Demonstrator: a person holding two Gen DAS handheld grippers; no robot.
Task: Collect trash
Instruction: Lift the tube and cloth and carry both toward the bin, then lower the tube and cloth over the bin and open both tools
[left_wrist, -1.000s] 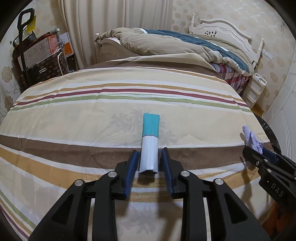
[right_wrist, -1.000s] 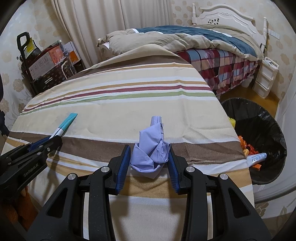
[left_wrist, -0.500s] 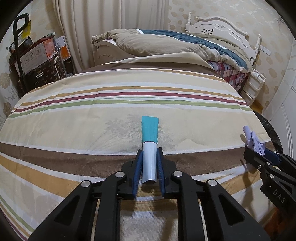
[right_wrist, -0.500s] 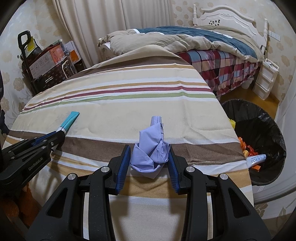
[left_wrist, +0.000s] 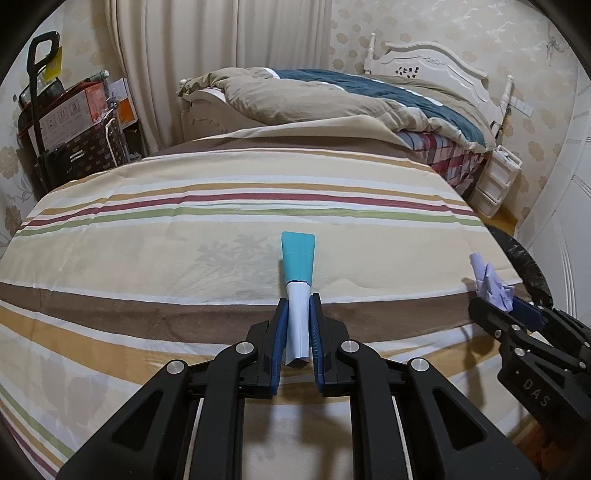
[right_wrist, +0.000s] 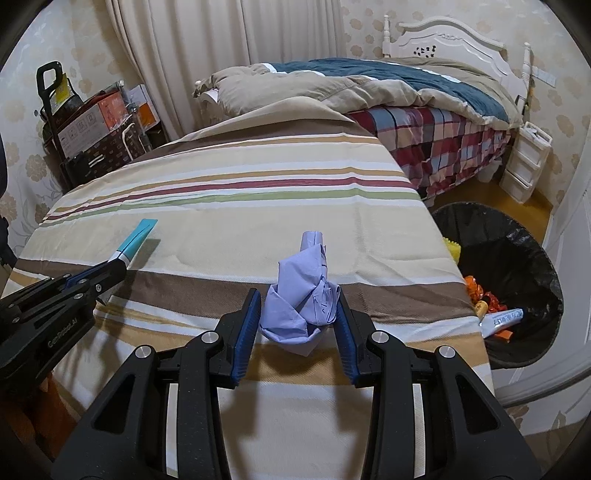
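Left gripper (left_wrist: 298, 334) jaws pinch the teal-and-white tube (left_wrist: 297, 295); right gripper (right_wrist: 298, 321) jaws clamp the crumpled purple paper (right_wrist: 301, 291), both over the striped desk (right_wrist: 258, 206). Judging by this, only dropping into the bin (right_wrist: 517, 258) beyond remains

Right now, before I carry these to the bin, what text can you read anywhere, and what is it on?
"DAS": right gripper body, left wrist view.
Partly legible, roughly "GenRobot.AI": left gripper body, right wrist view.
Print on the tube in the trash bin: too small to read.
Cardboard box markings: blurred icons, unreadable.
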